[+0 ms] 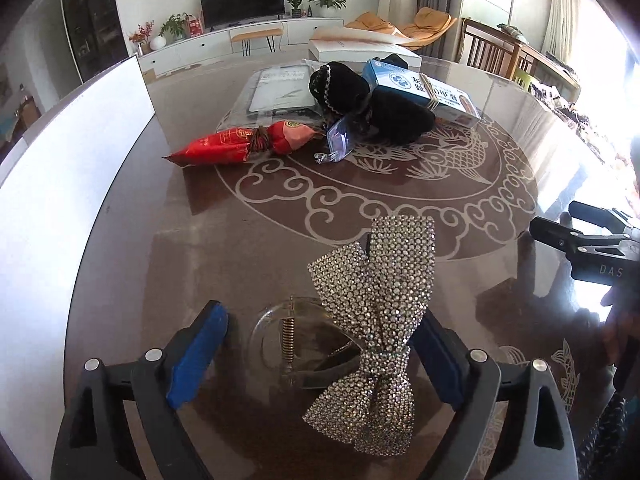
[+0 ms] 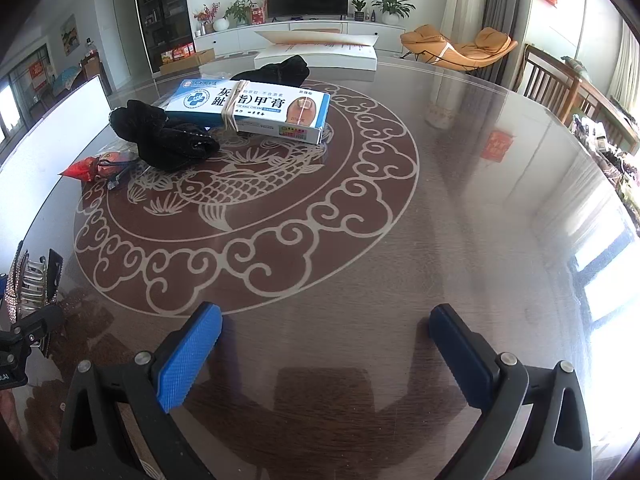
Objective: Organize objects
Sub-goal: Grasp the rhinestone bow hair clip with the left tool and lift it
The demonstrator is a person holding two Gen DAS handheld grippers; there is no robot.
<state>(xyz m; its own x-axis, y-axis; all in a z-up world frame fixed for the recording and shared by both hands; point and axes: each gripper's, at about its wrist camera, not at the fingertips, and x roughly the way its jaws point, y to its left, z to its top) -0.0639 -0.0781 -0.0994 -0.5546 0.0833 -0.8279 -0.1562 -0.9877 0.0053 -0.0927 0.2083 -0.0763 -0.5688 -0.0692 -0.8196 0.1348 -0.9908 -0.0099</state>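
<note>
1. The left gripper (image 1: 320, 344) stands with its jaws wide apart; its blue pads (image 1: 198, 354) do not press on anything that I can see
2. Between these jaws lies a rhinestone bow hair clip (image 1: 372, 320) on the glass table (image 1: 160, 260); its knot is just beside the right pad, but I cannot tell if it touches
3. A clear plastic claw with a metal spring (image 1: 289, 338) is part of this clip and rests on the table under the bow
4. The right gripper (image 2: 326, 340) is also open, with only bare table between its pads
5. Farther back on the table there are a red snack packet (image 1: 240, 144), a black velvet piece (image 1: 360, 96) and a blue and white cream box (image 2: 256, 110) tied with rubber bands; the box lies partly on the black velvet piece
6. A white box (image 2: 320, 56) stands at the far edge of the table
</note>
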